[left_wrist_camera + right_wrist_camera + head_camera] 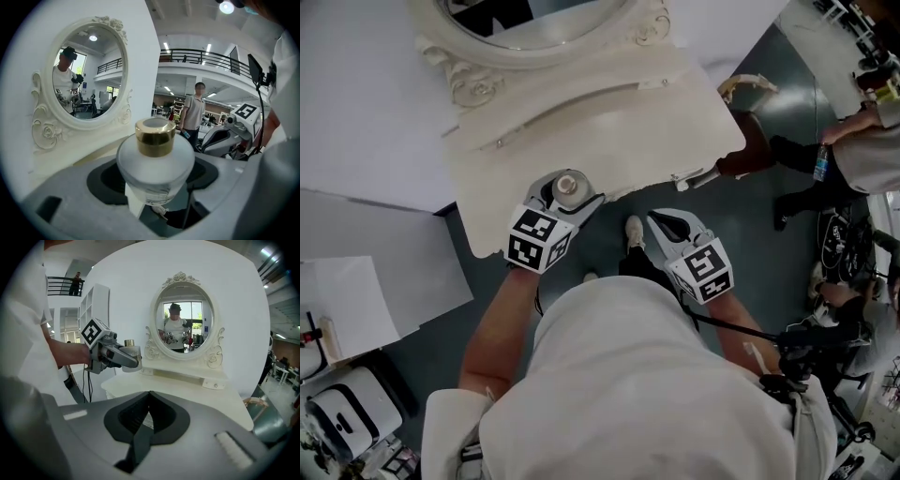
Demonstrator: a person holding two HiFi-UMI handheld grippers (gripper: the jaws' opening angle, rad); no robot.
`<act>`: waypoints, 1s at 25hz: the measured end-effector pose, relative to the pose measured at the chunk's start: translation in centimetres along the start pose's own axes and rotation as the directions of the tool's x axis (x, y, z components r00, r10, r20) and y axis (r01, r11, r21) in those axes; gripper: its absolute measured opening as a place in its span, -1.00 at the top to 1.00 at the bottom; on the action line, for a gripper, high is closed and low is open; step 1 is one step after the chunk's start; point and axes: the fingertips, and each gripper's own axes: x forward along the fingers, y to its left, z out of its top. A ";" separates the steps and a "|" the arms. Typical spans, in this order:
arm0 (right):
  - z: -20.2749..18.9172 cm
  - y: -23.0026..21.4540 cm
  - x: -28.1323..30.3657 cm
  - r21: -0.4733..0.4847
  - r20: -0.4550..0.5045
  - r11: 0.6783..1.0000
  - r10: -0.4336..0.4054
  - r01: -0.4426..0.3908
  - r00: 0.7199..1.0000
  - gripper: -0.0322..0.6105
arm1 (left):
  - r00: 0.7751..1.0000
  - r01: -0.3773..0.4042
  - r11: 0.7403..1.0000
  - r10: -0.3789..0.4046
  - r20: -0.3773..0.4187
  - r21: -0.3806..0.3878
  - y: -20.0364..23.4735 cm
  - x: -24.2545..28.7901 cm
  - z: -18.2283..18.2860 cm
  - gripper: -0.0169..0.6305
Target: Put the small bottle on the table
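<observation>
**Head view.** Your left claw (565, 192) is clenched on the small bottle (569, 187). The bottle sits between its jaws with the cap up, over the front edge of the white dressing table (609, 112). The oval mirror (534, 23) stands well beyond the claw, at the back of the table. Your right claw (670, 225) hangs to the right of the left one, off the table and over the dark floor (769, 234). A shoe (634, 232) is just to its left.

**Left gripper view.** The bottle fills the gap between the jaws, and both jaws press on its sides. It has a frosted round body and a gold cap (155, 137), and it stands upright. Below the claw you can see a white strip of the table and some floor. The mirror is ahead and to the left of the claw. Your right claw is off to the right. A bystander (192, 112) stands far ahead.

**Right gripper view.** The right claw's jaws are pressed together with nothing between them. Ahead and to its left, the left claw holds the bottle over the near left part of the tabletop. The bottle's base looks clear of the surface, though this view does not settle it. The mirror is straight ahead of the claw.
</observation>
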 end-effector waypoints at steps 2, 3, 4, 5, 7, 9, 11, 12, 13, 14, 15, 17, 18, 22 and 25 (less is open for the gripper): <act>0.9 -3.9 0.7 -0.008 0.010 1.000 0.004 -0.003 1.000 0.89 | 1.000 -0.013 1.000 0.013 -0.001 0.005 1.4 3.2 2.3 -0.09; 1.2 -5.7 1.0 -0.010 0.008 1.000 0.007 -0.007 1.000 0.89 | 1.000 -0.020 1.000 0.020 -0.002 0.004 2.1 4.8 3.3 -0.09; 1.3 -7.4 1.1 -0.009 0.004 1.000 0.011 -0.011 1.000 0.89 | 1.000 -0.027 1.000 0.027 -0.004 0.001 2.7 6.4 4.1 -0.09; 1.4 -9.0 1.2 -0.009 0.001 1.000 0.014 -0.014 1.000 0.89 | 0.999 -0.035 0.999 0.035 -0.006 -0.002 3.3 8.0 4.9 -0.09; 1.5 -12.1 1.1 -0.008 -0.003 1.000 0.018 -0.018 1.000 0.89 | 0.999 -0.050 0.999 0.050 -0.012 -0.004 4.5 11.3 6.4 -0.09; 1.3 -15.2 1.1 0.001 -0.010 1.000 0.023 -0.023 1.000 0.89 | 0.998 -0.067 0.998 0.067 -0.020 -0.008 5.9 14.7 7.8 -0.09; 0.8 -18.2 1.1 0.015 -0.018 1.000 0.027 -0.027 0.999 0.89 | 0.996 -0.081 0.997 0.081 -0.026 -0.007 7.1 18.3 9.2 -0.09; 0.5 -19.6 1.0 0.022 -0.023 0.999 0.027 -0.027 0.999 0.89 | 0.996 -0.086 0.996 0.086 -0.027 -0.005 7.7 20.1 9.8 -0.09; 0.2 -20.9 0.9 0.030 -0.029 0.999 0.026 -0.025 0.999 0.89 | 0.996 -0.091 0.996 0.090 -0.027 -0.004 8.3 21.9 10.5 -0.09; -0.1 -22.2 0.9 0.037 -0.033 0.999 0.025 -0.023 0.999 0.89 | 0.995 -0.095 0.995 0.095 -0.027 -0.005 8.9 23.5 11.1 -0.09; -0.3 -23.3 0.8 0.044 -0.036 0.999 0.022 -0.021 0.999 0.89 | 0.995 -0.100 0.995 0.100 -0.027 -0.008 9.6 25.1 11.6 -0.09; -0.9 -25.4 0.5 0.058 -0.044 0.998 0.017 -0.014 0.999 0.89 | 0.993 -0.116 0.993 0.115 -0.029 -0.012 11.0 27.8 12.5 -0.09; -1.3 -26.2 0.4 0.065 -0.051 0.998 0.014 -0.011 0.999 0.89 | 0.992 -0.125 0.992 0.125 -0.030 -0.014 11.7 28.9 12.9 -0.09; -2.8 -29.5 0.1 0.092 -0.072 0.996 0.002 0.005 0.997 0.89 | 0.986 -0.161 0.987 0.160 -0.041 -0.015 14.3 33.4 13.9 -0.09; -3.9 -31.5 0.1 0.115 -0.083 0.993 -0.005 0.014 0.997 0.89 | 0.982 -0.184 0.983 0.183 -0.053 -0.025 16.3 36.7 14.2 -0.09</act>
